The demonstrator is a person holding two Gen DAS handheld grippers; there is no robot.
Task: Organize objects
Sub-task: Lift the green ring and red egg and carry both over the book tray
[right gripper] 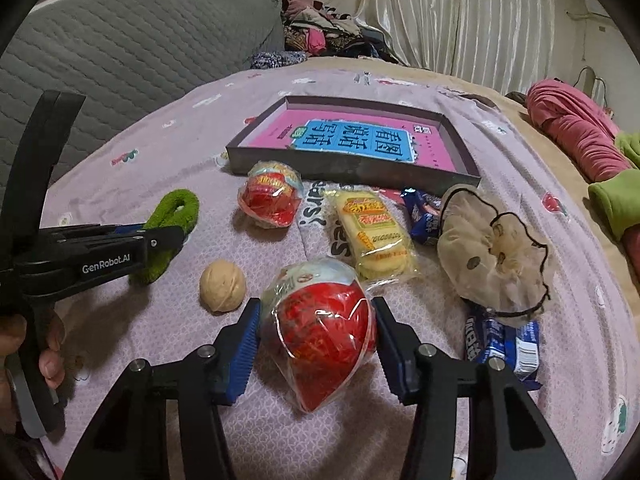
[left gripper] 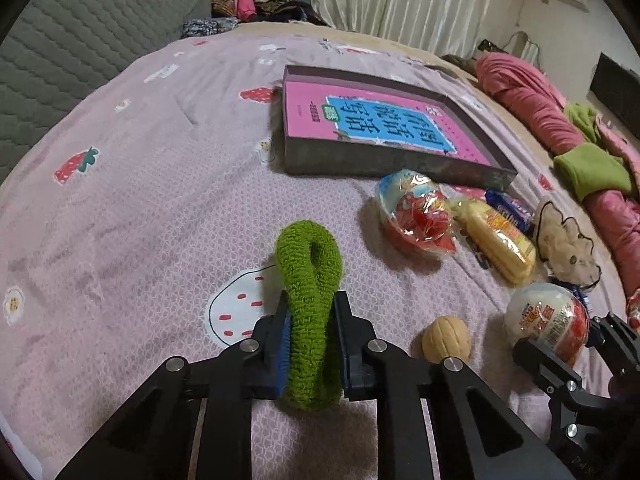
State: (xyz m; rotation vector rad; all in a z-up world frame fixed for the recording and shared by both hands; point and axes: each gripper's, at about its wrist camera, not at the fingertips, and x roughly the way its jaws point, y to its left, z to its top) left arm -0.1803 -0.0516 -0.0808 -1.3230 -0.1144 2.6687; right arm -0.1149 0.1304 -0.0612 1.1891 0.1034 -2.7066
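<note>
1. My left gripper (left gripper: 310, 344) was clenched on the green scrunchie (left gripper: 310, 280), the fuzzy loop squeezed flat between the blue pads and poking out past the fingertips, on the near side of the tray and well apart from it.
2. My right gripper (right gripper: 316, 344) straddled the nearer wrapped red-and-white egg toy (right gripper: 320, 328); the jaws stood wide, and I think the pads sat just shy of the wrapper, though the crinkled film made contact hard to judge, so I call it released.
3. The walnut (right gripper: 222, 286) lay just left of that egg, still nearer me than the tray.
4. Closer to the tray lay the yellow snack pack (right gripper: 374, 232), the beige scrunchie (right gripper: 490, 256) to its right and the blue packets (right gripper: 502, 344) near that scrunchie.
5. The second egg toy (right gripper: 271, 198) rested just before the tray's front wall.
6. The tray (right gripper: 352, 168), farthest of all, held only the pink book (right gripper: 352, 142) lying flat in it.
7. To do this step well, I judged I should carry the green scrunchie high enough to clear the tray's front wall, let go over the book rather than at the rim, and close the right jaws gently at the egg's widest part so the slick film would not slip.
</note>
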